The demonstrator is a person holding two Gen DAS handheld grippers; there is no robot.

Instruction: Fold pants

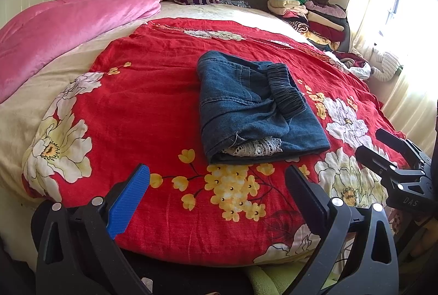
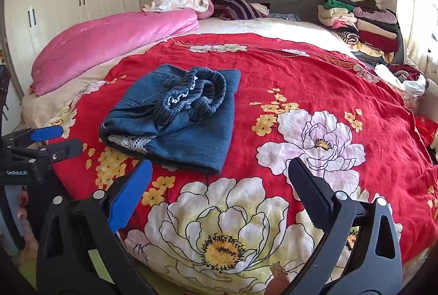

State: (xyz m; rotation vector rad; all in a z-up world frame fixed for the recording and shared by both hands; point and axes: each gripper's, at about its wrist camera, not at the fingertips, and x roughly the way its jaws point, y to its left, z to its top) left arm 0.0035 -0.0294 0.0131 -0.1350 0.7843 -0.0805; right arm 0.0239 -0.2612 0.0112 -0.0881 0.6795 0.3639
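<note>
Plainly, the bed [image 1: 41, 92] carries everything: a red floral cover [image 1: 153, 114] spread over it, a pink quilt [image 1: 54, 29] bunched at the far left, and a stack of folded clothes [image 1: 309, 16] at the far right. The pants [image 1: 254, 109] lie mid-cover as a compact denim bundle, elastic waistband [image 1: 284, 89] on top and a lace hem [image 1: 254, 148] poking out of the near edge. The left gripper [image 1: 217, 191] and right gripper [image 2: 220, 191] both hang at the near edge of the bed, jaws wide apart and holding nothing, clear of the denim.

The fold looks about finished, so the risk is undoing it. The waistband sits loose and humped; a brush from a jaw could drag it off the top. Snagging the lace could pull the inner layers out. The soft cover may also wrinkle and tip the bundle if pressed.
</note>
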